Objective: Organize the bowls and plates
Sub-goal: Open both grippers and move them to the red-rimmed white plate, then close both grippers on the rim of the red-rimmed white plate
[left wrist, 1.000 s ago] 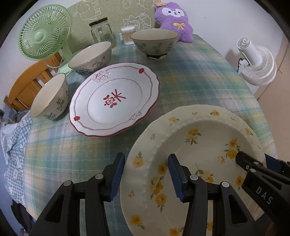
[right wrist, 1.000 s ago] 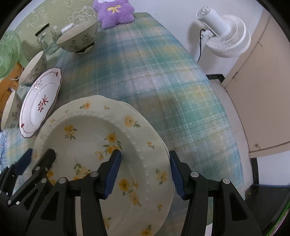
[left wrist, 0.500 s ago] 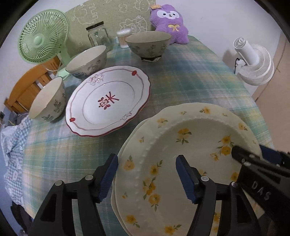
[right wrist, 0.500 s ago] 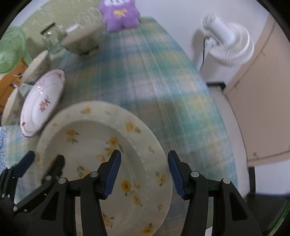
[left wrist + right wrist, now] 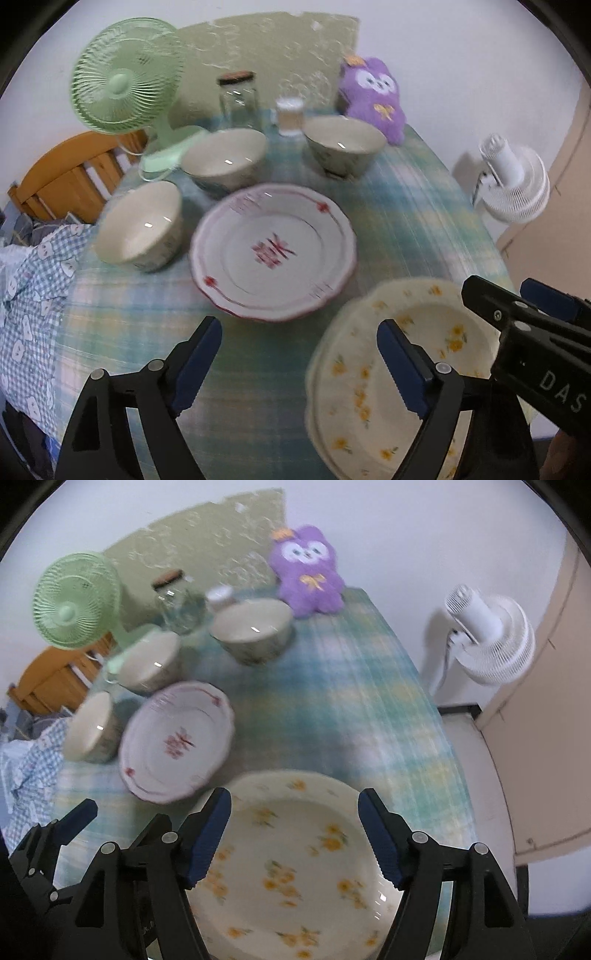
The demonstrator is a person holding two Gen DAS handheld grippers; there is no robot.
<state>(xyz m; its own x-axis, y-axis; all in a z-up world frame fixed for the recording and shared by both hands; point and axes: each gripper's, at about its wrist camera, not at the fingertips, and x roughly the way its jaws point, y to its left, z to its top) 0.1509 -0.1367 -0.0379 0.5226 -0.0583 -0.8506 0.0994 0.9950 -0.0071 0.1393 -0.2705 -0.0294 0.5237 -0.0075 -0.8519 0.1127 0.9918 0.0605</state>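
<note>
1. Where the near right edge of the table (image 5: 369, 686) lies, the yellow-flowered plates (image 5: 295, 864) sit stacked, two rims showing.
2. Left and farther off rests the red-patterned plate (image 5: 273, 251), just beside the stack, apparently not touching.
3. Three bowls (image 5: 142, 230) stand beyond it, toward the far left.
4. The left gripper (image 5: 299, 365), jaws spread and empty, hovers between the two plates.
5. The right gripper (image 5: 295, 834), likewise spread and empty, hangs over the stack; judged nearer to it.
</note>
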